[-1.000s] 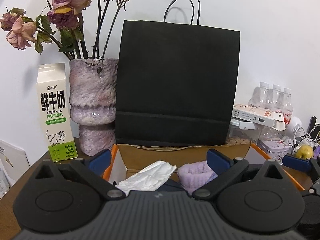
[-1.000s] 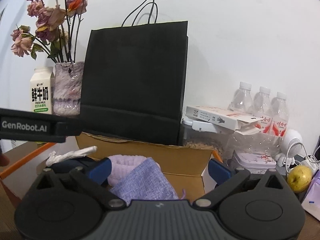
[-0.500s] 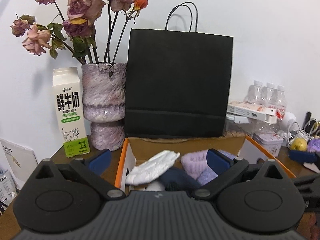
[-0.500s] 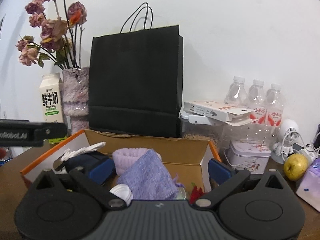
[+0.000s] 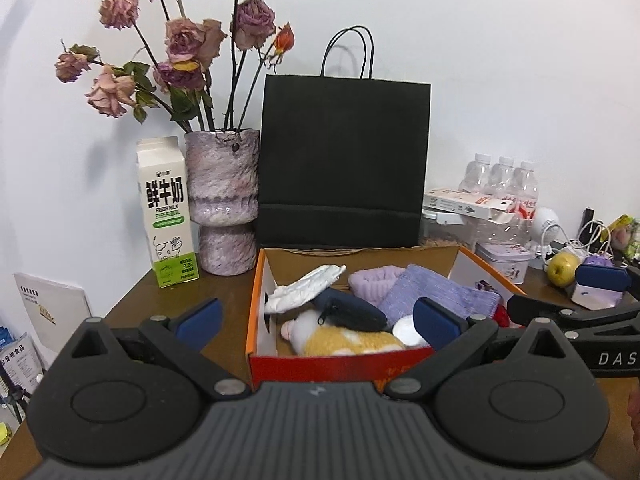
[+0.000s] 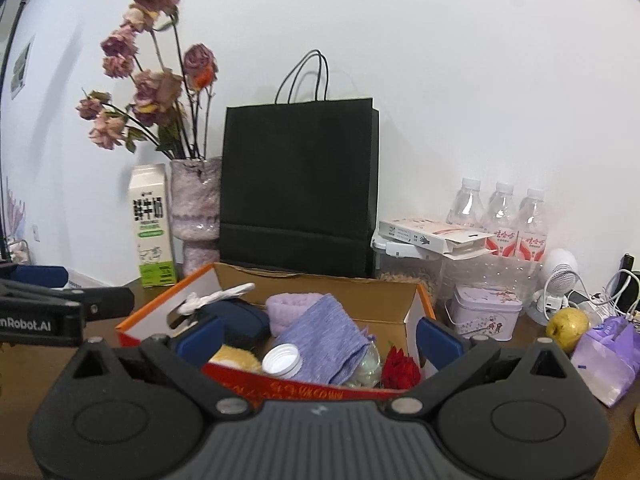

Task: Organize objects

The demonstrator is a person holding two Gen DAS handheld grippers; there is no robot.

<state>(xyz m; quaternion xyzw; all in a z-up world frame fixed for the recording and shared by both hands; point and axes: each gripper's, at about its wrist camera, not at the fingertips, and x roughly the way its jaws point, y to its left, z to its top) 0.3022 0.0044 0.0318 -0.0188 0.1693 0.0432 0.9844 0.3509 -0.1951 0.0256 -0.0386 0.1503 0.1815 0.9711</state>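
An orange and red cardboard box sits on the brown table, full of soft things. In it lie a white crumpled cloth, a navy pouch, a purple roll, a lavender bag, a yellow and white plush and a white cap. My left gripper hangs open and empty before the box's front wall. My right gripper is also open and empty, in front of the box, looking over the lavender bag and a red flower.
Behind the box a black paper bag stands against the wall. A vase of dried roses and a milk carton are at the left. To the right are water bottles, a tin, a yellow fruit, a purple pack and cables.
Both grippers have drawn back and up from the box, so its whole inside and front wall now show. Both stay open and empty.
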